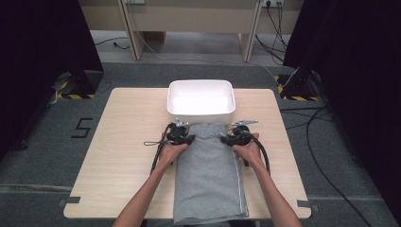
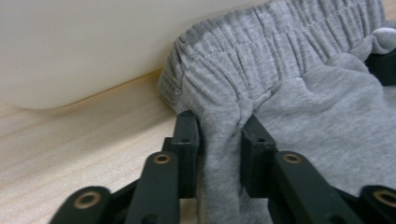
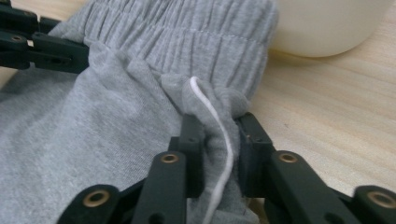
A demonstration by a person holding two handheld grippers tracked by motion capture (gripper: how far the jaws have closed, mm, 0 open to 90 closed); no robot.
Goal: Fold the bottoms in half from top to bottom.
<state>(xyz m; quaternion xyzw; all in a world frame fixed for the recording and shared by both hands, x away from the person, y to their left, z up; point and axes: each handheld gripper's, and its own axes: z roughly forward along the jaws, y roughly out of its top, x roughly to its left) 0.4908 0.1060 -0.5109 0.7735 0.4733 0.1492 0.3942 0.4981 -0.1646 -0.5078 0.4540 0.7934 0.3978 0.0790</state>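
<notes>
Evidently, at frame centre, the left gripper (image 2: 219, 135) and right gripper (image 3: 219, 133) each pinched the grey trousers' (image 1: 208, 175) waistband below the white tub (image 1: 201, 113), ready to lift it evenly.

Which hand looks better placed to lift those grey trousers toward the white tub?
Neither clearly: it looks like a two-handed lift. The left gripper and right gripper each pinch the grey trousers just below the waistband, beside the white tub.
</notes>
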